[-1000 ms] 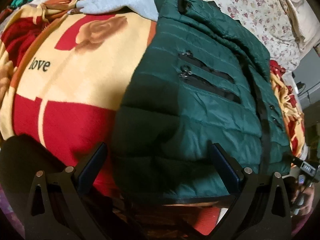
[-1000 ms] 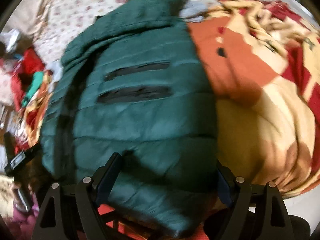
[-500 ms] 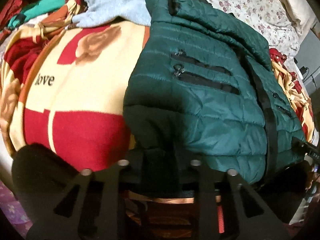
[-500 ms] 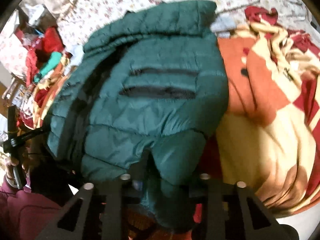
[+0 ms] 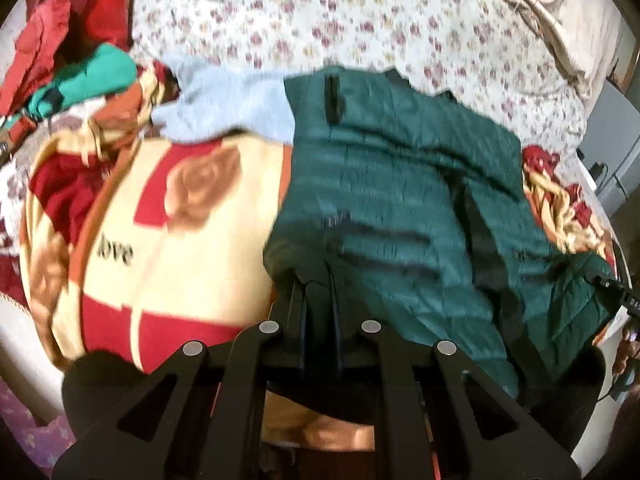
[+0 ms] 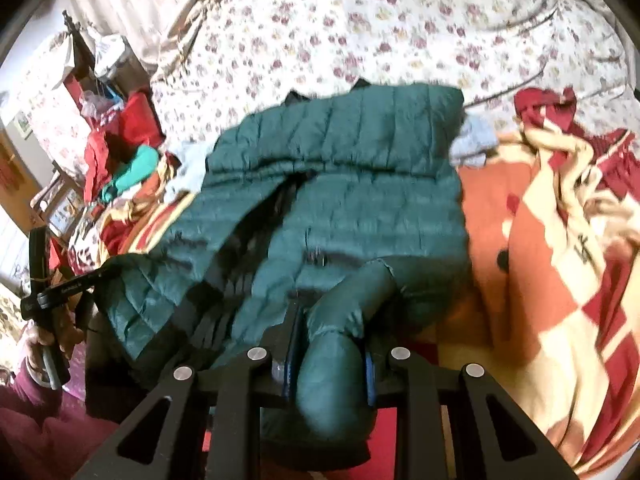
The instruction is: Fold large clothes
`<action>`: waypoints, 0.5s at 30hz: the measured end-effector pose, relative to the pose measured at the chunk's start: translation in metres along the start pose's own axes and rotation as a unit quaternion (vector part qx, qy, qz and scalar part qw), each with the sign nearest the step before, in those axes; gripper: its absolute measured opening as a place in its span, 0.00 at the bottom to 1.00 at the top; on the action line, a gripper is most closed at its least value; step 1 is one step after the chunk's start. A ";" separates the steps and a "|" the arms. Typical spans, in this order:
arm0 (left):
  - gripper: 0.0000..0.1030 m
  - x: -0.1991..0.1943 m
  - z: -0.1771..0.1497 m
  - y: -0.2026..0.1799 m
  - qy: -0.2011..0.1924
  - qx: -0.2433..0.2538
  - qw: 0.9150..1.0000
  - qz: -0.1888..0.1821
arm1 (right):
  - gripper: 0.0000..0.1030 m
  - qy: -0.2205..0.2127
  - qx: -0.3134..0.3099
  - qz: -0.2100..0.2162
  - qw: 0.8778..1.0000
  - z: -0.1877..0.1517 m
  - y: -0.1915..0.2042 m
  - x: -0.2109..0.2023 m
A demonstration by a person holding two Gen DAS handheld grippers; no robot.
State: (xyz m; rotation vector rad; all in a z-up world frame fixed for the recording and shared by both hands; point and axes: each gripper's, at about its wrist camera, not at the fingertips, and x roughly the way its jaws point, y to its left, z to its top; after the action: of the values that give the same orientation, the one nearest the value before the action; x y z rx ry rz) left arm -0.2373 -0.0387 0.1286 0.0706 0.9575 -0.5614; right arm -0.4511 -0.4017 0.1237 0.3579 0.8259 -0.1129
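While the dark green puffer jacket [image 6: 360, 184] lies spread on the rose-patterned blanket [image 5: 192, 240] over the flowered bedsheet [image 6: 360, 28], the right gripper [image 6: 328, 364] clamps its bunched hem and the left gripper [image 5: 318, 308], pinched nearly together, seemingly nips the hem's other corner.

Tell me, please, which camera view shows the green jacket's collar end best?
The right wrist view: the whole quilted collar band of the green jacket lies across the frame, unobstructed, against the floral sheet. In the left wrist view that end of the jacket is seen obliquely and blurred, its top edge only partly readable.
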 end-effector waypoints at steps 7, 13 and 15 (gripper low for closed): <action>0.09 -0.004 0.050 -0.001 -0.049 -0.018 0.999 0.000 | 0.23 -0.047 0.016 -0.008 0.999 0.043 -0.013 -0.006; 0.09 0.011 0.104 -0.004 -0.084 -0.037 0.996 0.013 | 0.23 -0.080 0.030 -0.017 0.996 0.093 -0.029 0.001; 0.03 0.016 0.125 -0.007 -0.112 -0.039 0.992 0.039 | 0.23 -0.089 0.040 -0.022 0.995 0.115 -0.037 0.010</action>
State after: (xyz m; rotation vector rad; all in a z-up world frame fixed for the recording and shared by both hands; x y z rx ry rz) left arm -0.1395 -0.0882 0.1902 -0.0253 0.7539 -0.4479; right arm -0.3725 -0.4766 0.1779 0.3989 0.6546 -0.2173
